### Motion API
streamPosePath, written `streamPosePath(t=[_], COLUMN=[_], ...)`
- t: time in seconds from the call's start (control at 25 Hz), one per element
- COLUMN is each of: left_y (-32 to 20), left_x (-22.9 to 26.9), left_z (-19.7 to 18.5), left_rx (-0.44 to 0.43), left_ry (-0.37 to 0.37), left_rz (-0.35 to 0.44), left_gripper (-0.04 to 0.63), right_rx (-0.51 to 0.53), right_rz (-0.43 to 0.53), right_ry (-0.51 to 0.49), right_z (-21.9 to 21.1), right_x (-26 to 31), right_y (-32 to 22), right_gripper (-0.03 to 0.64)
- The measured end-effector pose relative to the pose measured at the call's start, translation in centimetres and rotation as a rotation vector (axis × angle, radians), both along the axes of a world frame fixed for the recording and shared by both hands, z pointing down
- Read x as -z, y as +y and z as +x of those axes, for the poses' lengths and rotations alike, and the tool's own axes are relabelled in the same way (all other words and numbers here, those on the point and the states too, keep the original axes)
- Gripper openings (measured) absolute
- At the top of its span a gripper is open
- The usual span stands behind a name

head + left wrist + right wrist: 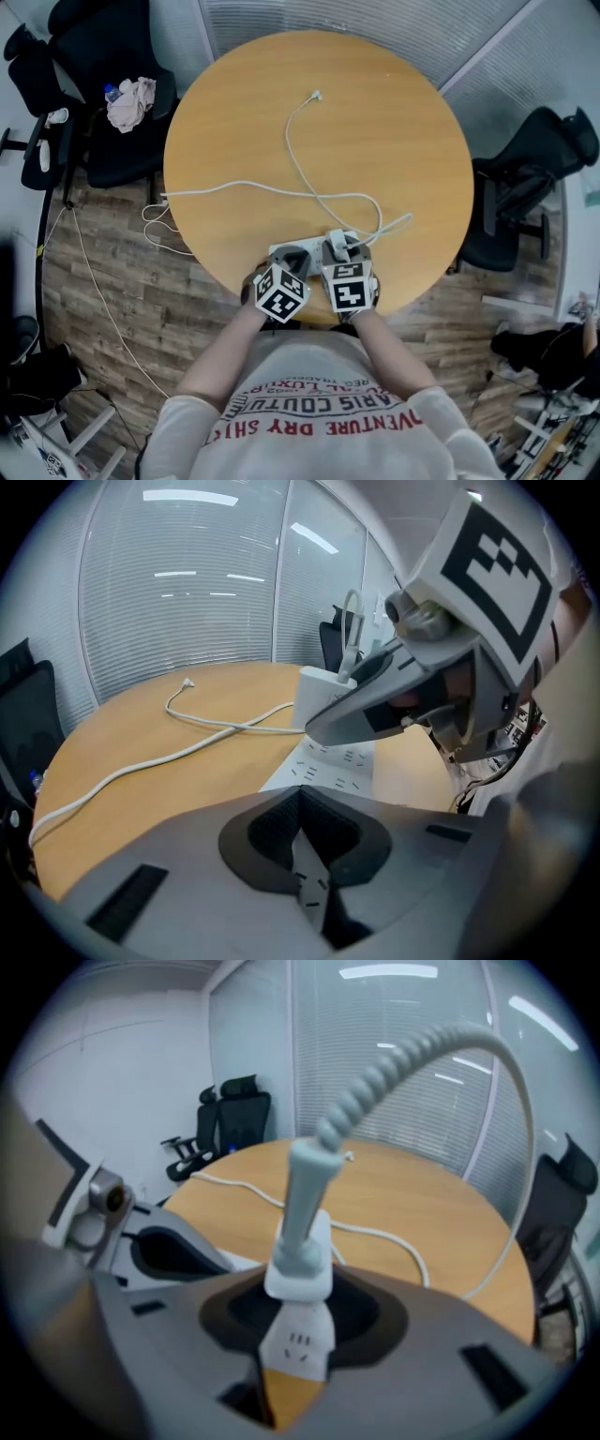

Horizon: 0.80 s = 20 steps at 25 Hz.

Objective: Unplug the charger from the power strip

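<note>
Head view looks down on a big round wood table (375,112). Black chairs (103,84) stand around it, and one on the left has a pink cloth (131,101) on it. Long white cords (244,190) loop over the table top. One cord end (316,95) lies loose on the far side. A white strip (328,761) lies flat at the near edge, right in front of you. You hold both grippers side by side over it.

Your left gripper (300,797) has its jaws pushed together with nothing between them. Its tips point down at the left end of the strip. Your right gripper (298,1330) has its jaws partly apart, one on each side of the charger (302,1274), and they squeeze it. That charger is a small white block. It stands up on the strip, not pulled out yet. A thick cord (412,1049) bends up out of its top.
</note>
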State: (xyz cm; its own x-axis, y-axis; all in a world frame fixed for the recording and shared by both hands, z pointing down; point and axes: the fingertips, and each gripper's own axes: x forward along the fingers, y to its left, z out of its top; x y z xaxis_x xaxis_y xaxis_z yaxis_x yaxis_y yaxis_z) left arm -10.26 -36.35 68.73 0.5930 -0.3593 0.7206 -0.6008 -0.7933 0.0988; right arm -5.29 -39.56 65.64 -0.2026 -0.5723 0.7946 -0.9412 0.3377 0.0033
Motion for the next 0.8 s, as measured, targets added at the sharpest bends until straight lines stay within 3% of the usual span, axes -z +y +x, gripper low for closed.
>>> streamPosePath(t=[0.32, 0.56, 0.68, 0.8], left_y=[0.0, -0.8, -0.6, -0.5], left_x=[0.0, 1.0, 1.6, 3.4], left_z=[-0.1, -1.1, -1.7, -2.3], left_rx=[-0.002, 0.093, 0.101, 0.104], left_ry=[0.031, 0.135, 0.133, 0.140], left_rz=[-0.038, -0.019, -0.025, 0.022], left_gripper=[0.034, 0.034, 0.034, 0.034], right_rx=[-0.016, 0.042, 0.048, 0.062], right_rz=[0.028, 0.118, 0.161, 0.196], right_ry=[-0.065, -0.104, -0.126, -0.161], right_z=[-0.1, -0.5, -0.3, -0.1], right_x=[2.3, 6.1, 7.9, 9.8], right_y=[0.4, 0.8, 0.9, 1.1], right_gripper=[0.155, 0.155, 0.155, 0.155])
